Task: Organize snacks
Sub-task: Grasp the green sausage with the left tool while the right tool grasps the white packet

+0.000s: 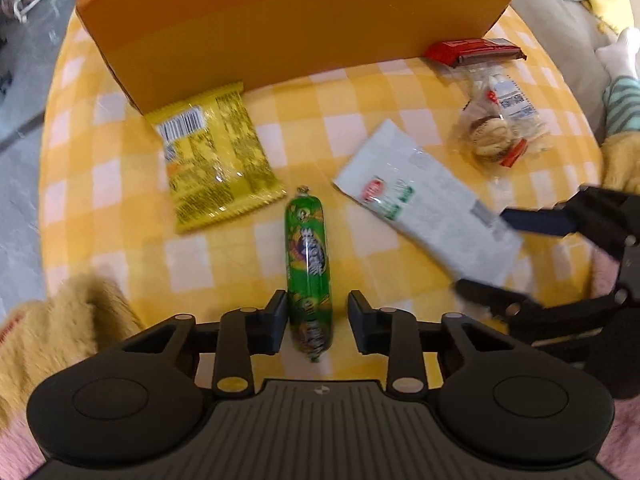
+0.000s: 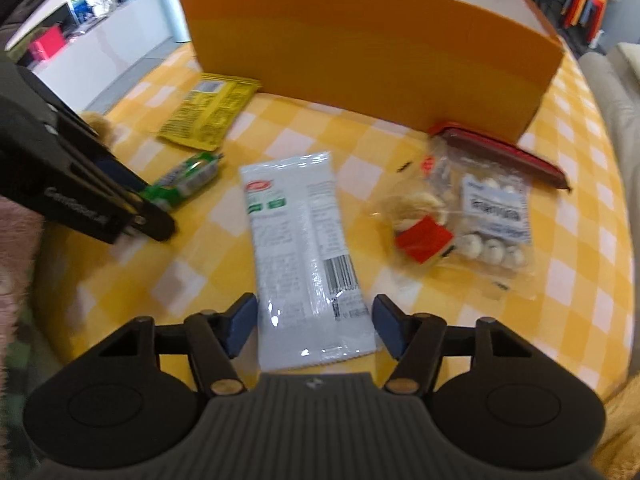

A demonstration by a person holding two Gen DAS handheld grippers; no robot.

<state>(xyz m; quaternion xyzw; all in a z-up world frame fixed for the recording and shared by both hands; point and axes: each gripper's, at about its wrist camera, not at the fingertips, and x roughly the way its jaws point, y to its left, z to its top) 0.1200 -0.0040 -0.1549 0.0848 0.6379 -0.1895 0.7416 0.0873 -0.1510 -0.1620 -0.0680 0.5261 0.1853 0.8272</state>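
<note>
Orange box backs the snacks – yellow packet touching it

We hold our left black two-finger tongs pointing steeply down, one finger touching what lies between them, the other just clear. Our right black tongs also tilt down, blue-padded fingers spread wider, neither pressing.
</note>
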